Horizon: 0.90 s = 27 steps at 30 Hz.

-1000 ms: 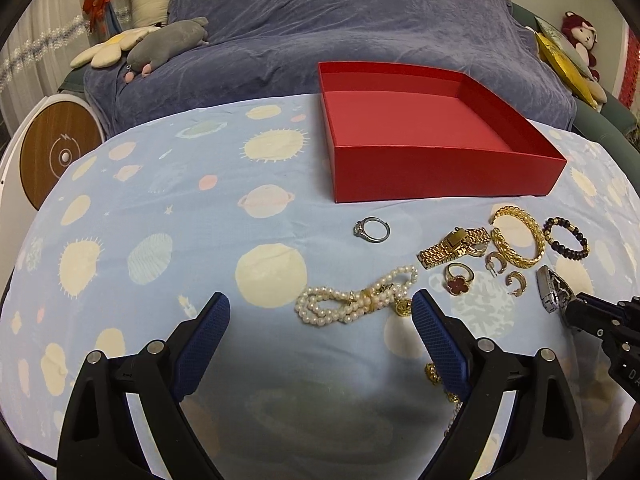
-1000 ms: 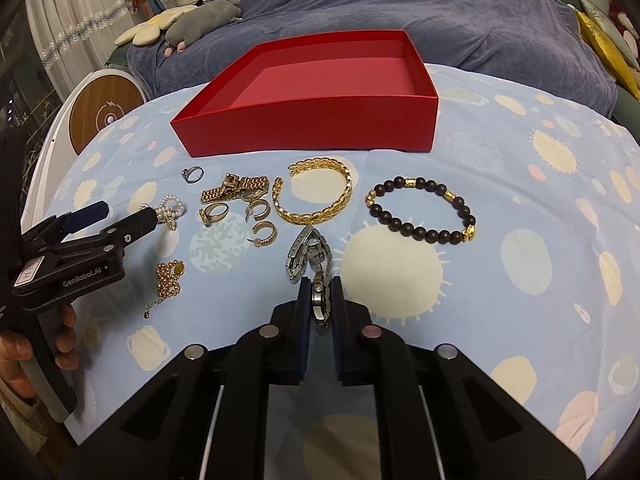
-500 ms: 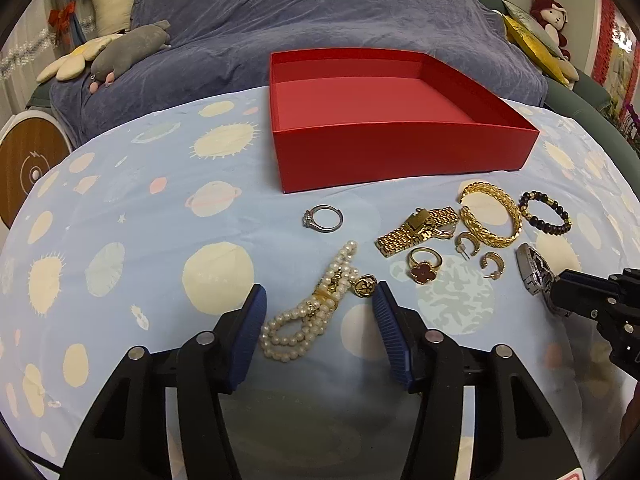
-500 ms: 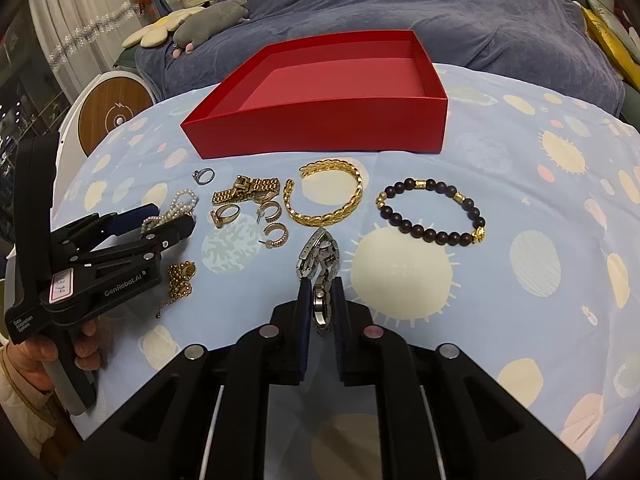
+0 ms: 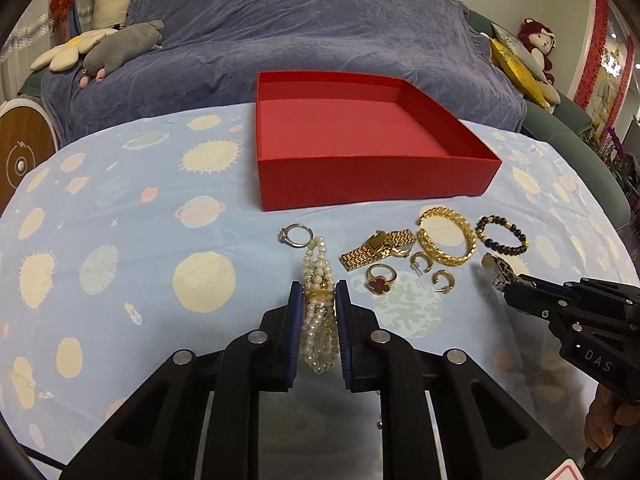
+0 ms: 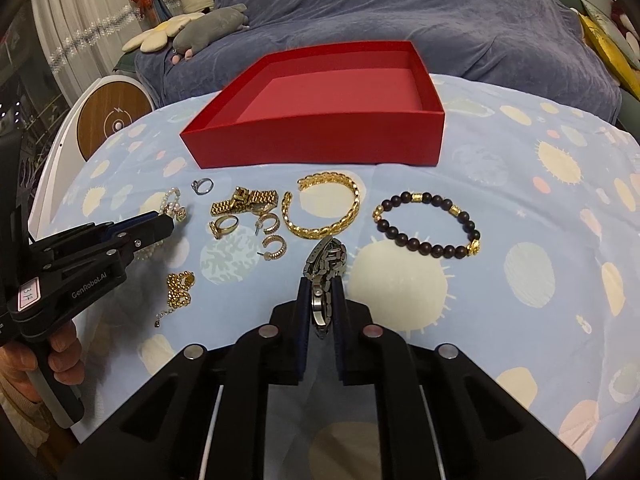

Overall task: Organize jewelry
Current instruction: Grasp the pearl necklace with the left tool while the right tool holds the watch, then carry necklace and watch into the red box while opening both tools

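An open red box (image 5: 372, 176) (image 6: 320, 148) stands empty on the planet-print cloth. My left gripper (image 5: 319, 294) is shut on a pearl bracelet (image 5: 318, 264) that lies on the cloth; it also shows in the right wrist view (image 6: 160, 230). My right gripper (image 6: 320, 290) is shut on a silver watch band (image 6: 326, 262), seen from the left wrist view (image 5: 498, 274). Before the box lie a silver ring (image 5: 295, 235), gold watch (image 5: 376, 248), gold cuff (image 5: 448, 236), red-stone ring (image 5: 380, 276), two hoop earrings (image 5: 432, 272) and a dark bead bracelet (image 6: 428, 226).
A gold chain (image 6: 180, 290) lies near the front left of the cloth. A blue-covered sofa (image 5: 300, 48) with plush toys (image 5: 116, 46) stands behind the table. A round white and wood device (image 6: 112, 118) stands at the left.
My left gripper moved forward over the pearl bracelet and closed on it from wide open. My right gripper stayed shut on the watch band and barely moved.
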Tool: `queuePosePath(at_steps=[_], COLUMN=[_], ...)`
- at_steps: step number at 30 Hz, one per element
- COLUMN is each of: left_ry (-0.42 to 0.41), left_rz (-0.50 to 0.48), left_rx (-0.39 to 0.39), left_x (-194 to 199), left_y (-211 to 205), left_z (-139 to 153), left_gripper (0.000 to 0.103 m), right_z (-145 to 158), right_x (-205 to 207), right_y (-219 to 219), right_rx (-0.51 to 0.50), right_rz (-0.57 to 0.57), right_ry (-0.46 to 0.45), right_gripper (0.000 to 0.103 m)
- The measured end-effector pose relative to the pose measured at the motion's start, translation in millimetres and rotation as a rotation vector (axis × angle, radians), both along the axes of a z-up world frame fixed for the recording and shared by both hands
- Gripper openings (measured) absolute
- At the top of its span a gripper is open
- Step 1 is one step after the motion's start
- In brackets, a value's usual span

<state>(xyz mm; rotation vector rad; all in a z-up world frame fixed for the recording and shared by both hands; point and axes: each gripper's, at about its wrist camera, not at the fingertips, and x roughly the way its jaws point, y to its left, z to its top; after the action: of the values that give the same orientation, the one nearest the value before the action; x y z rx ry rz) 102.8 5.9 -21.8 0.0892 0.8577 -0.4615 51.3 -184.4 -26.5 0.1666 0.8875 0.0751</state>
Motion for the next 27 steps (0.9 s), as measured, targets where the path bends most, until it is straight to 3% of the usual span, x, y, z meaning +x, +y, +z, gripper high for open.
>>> queuePosePath(at_steps=[8, 14, 19, 27], left_ry=[-0.074, -0.17, -0.199, -0.116], left_rz=[-0.034, -0.024, 0.009, 0.06], left_rx=[-0.071, -0.015, 0.036, 0.072], left_x=[-8.4, 49.6, 120.0, 210.0], left_y=[-4.4, -40.6, -74.9, -107.5], left_z=[69.1, 105.8, 99.9, 62.4], left_gripper=[0.013, 0.013, 0.014, 0.014], right_z=[63.5, 96.7, 86.6, 45.4], right_x=[8.8, 81.3, 156.2, 242.0], right_y=[-13.8, -42.4, -56.0, -77.0], right_rx=[0.004, 0.039, 0.035, 0.024], right_rz=[-0.006, -0.039, -0.052, -0.095], right_ry=[-0.11, -0.146, -0.114, -0.03], right_gripper=[0.009, 0.009, 0.009, 0.01])
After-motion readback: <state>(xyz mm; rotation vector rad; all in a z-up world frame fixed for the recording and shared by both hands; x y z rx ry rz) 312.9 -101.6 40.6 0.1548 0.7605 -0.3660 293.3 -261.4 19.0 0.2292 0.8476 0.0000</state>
